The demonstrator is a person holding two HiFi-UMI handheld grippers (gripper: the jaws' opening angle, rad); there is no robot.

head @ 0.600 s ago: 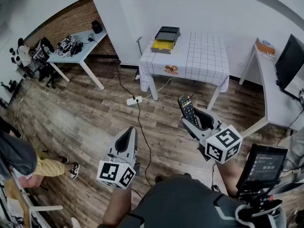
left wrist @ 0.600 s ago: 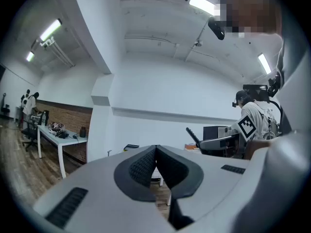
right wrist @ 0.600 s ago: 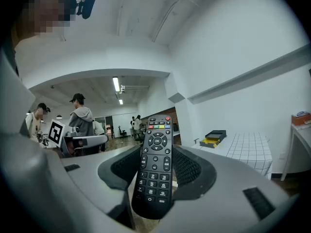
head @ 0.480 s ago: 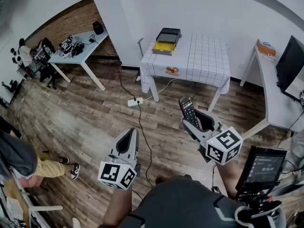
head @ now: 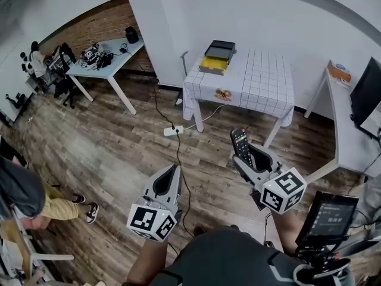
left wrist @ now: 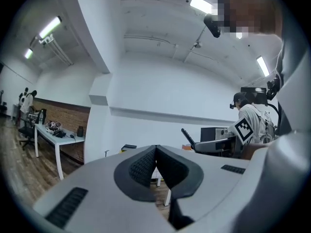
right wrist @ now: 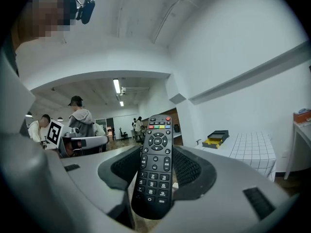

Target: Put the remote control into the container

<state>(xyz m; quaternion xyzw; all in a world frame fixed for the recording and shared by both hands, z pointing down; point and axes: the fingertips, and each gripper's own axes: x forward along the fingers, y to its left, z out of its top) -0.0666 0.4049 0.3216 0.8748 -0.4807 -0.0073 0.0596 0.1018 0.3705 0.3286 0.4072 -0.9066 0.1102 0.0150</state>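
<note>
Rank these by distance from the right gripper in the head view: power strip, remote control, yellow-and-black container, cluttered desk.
1. Remote control, clamped in the right gripper.
2. Power strip, on the floor to its left.
3. Yellow-and-black container, on the checkered table, far corner.
4. Cluttered desk, far left.

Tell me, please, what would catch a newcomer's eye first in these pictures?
First comes the black remote, gripped in the right tongs and sticking out above the wooden floor. Next is the table with a checked cloth, ahead by the white wall, with a black and yellow box at its far left corner. The left tongs are shut and empty.
</note>
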